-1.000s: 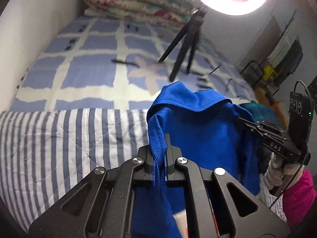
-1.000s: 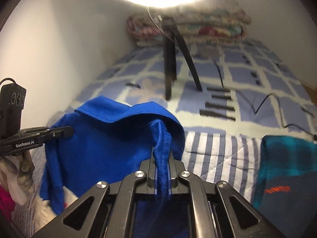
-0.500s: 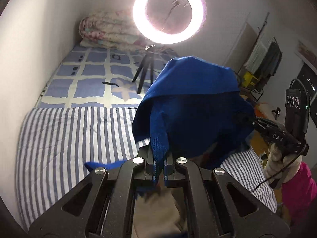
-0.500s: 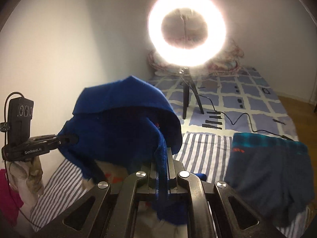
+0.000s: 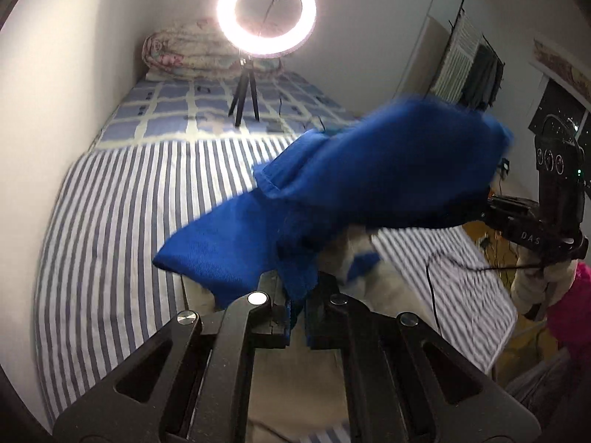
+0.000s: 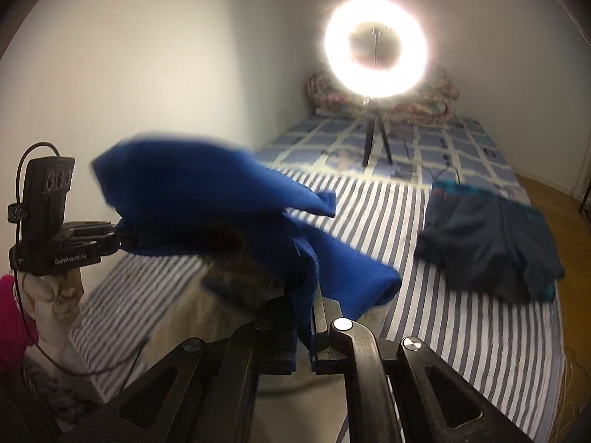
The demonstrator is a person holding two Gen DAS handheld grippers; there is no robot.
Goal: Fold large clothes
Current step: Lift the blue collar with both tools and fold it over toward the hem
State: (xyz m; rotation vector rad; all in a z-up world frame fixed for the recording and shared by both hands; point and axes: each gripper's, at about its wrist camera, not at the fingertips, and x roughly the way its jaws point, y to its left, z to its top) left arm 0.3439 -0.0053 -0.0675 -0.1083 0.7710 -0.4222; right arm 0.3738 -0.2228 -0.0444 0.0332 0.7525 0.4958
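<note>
Aloft, blue garment (image 5: 373,173) — spans gripper to gripper.

Right hand-held gripper (image 6: 304,326) clamping blue garment (image 6: 229,203), striped bedsheet (image 6: 443,313)

Motion-blurred: the royal-blue woven cloth garment (image 5: 369,184), smeared along its upper and right edges in the left wrist view; outline likewise smeared in the right wrist view (image 6: 207,199).

Hidden by the garment: a stretch of the blue-and-white striped quilted bedcover (image 5: 122,221) beneath it; the fingertips of the black right gripper (image 5: 491,210) behind its right edge; the tips of the black left gripper (image 6: 122,238) at its left edge.

Glare-washed: the round white ring light (image 6: 376,46), its centre unreadable.

Cut off: a magenta sleeve (image 5: 572,313), right of the garment, at the picture's edge.

Blurred: the folded dark teal garment (image 6: 487,243), its edges soft.
</note>
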